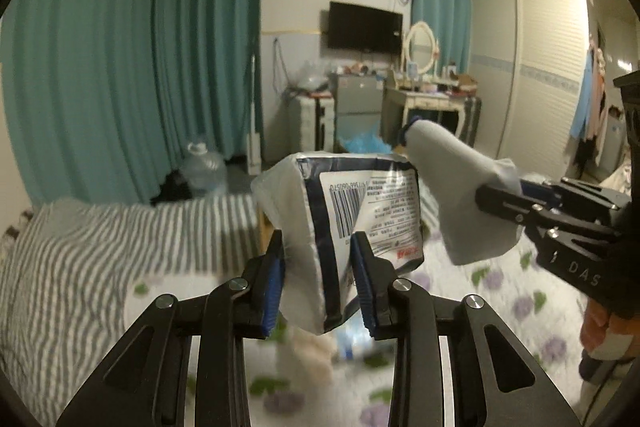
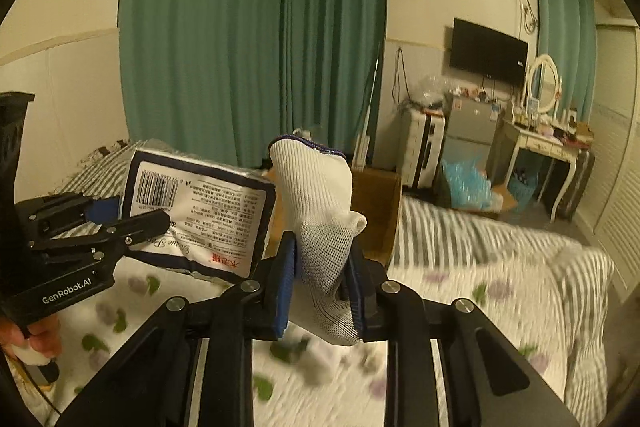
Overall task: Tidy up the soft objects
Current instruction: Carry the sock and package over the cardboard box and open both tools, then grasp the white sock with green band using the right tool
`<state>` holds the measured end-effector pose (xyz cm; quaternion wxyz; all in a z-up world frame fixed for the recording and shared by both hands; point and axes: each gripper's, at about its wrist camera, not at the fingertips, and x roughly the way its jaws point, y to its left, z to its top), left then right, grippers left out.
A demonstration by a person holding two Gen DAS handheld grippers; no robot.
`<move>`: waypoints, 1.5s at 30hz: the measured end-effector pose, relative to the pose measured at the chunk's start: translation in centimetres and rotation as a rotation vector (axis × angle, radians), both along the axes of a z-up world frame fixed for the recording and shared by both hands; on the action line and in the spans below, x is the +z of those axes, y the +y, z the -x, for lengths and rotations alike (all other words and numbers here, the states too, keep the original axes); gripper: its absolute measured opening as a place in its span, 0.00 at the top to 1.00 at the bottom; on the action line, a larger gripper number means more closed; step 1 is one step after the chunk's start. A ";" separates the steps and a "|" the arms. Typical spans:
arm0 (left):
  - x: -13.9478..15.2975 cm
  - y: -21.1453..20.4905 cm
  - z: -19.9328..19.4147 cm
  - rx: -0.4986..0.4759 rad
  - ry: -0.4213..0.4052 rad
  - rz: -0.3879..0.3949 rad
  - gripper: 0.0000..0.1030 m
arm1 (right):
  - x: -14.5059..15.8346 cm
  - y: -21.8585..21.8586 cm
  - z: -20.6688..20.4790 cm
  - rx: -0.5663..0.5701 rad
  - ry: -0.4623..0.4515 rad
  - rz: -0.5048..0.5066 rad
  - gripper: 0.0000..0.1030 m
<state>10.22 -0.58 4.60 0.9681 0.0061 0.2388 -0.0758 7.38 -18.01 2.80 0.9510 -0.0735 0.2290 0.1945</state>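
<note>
My left gripper [image 1: 318, 267] is shut on a soft tissue pack [image 1: 340, 219] with a barcode label and holds it up above the bed. It shows at the left of the right wrist view [image 2: 120, 223], with the tissue pack [image 2: 200, 211] in it. My right gripper [image 2: 322, 279] is shut on a white sock [image 2: 320, 203] with a dark cuff, held upright in the air. In the left wrist view the right gripper [image 1: 508, 203] comes in from the right with the sock [image 1: 460, 195] just right of the pack.
A bed with a floral sheet [image 2: 460, 327] and a grey striped quilt [image 1: 80, 267] lies below. A brown cardboard box [image 2: 376, 207] stands at the bed's far side. Teal curtains, a water jug [image 1: 202, 169], a fridge, a dressing table [image 1: 428, 99] and a wardrobe stand behind.
</note>
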 end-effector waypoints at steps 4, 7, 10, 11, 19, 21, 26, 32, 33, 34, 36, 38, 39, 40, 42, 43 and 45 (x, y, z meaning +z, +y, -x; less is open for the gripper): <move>-0.3 -0.3 -5.1 0.006 -0.001 -0.035 0.69 | 1.8 0.4 -4.4 -0.002 -0.021 -0.012 0.77; -2.1 -0.6 -8.8 0.010 0.016 -0.036 0.69 | 2.1 0.9 -8.3 -0.010 -0.010 -0.025 0.77; -4.9 -0.7 -11.8 0.017 0.053 -0.041 0.68 | 1.1 1.5 -12.4 -0.020 0.024 -0.022 0.77; -6.1 -0.7 -12.9 0.018 0.073 -0.039 0.67 | 0.5 1.7 -13.9 -0.024 0.041 -0.020 0.77; -9.1 -1.9 -14.6 0.018 0.070 -0.118 0.58 | -5.4 1.7 -20.8 -0.010 0.169 -0.076 0.77; -8.5 -1.8 -14.1 0.027 0.046 -0.107 0.43 | -5.9 1.7 -21.1 -0.011 0.165 -0.080 0.77; -5.4 -0.6 -12.0 0.056 -0.004 -0.070 0.19 | -5.4 1.7 -20.0 -0.034 0.132 -0.052 0.40; -0.9 0.4 -7.3 0.067 -0.058 -0.108 0.19 | -0.5 -0.1 -15.3 -0.081 0.025 -0.094 0.14; 0.0 0.6 -6.4 0.069 -0.064 -0.114 0.18 | 0.6 -0.5 -14.2 -0.080 0.012 -0.108 0.12; 0.8 0.9 -5.4 0.072 -0.066 -0.112 0.16 | 1.7 -0.8 -13.2 -0.083 -0.003 -0.117 0.10; 1.9 1.3 -3.9 0.076 -0.083 -0.101 0.11 | 4.0 -1.1 -10.9 -0.089 -0.044 -0.120 0.06; 2.8 1.7 -2.0 0.073 -0.108 -0.091 0.09 | 6.1 -1.3 -8.7 -0.092 -0.081 -0.113 0.02; 3.1 2.1 -1.0 0.071 -0.120 -0.087 0.09 | 7.0 -1.4 -7.5 -0.090 -0.098 -0.109 0.02; 3.2 2.5 -0.3 0.071 -0.125 -0.084 0.09 | 7.8 -1.4 -6.5 -0.087 -0.108 -0.105 0.02; 3.1 2.9 1.2 0.077 -0.122 -0.087 0.09 | 8.7 -1.4 -4.7 -0.081 -0.107 -0.083 0.01; 2.9 2.9 1.6 0.088 -0.119 -0.093 0.09 | 8.8 -1.3 -3.8 -0.076 -0.099 -0.068 0.01; 1.8 3.1 2.6 0.095 -0.103 -0.097 0.09 | 8.6 -1.0 -2.4 -0.079 -0.084 -0.037 0.01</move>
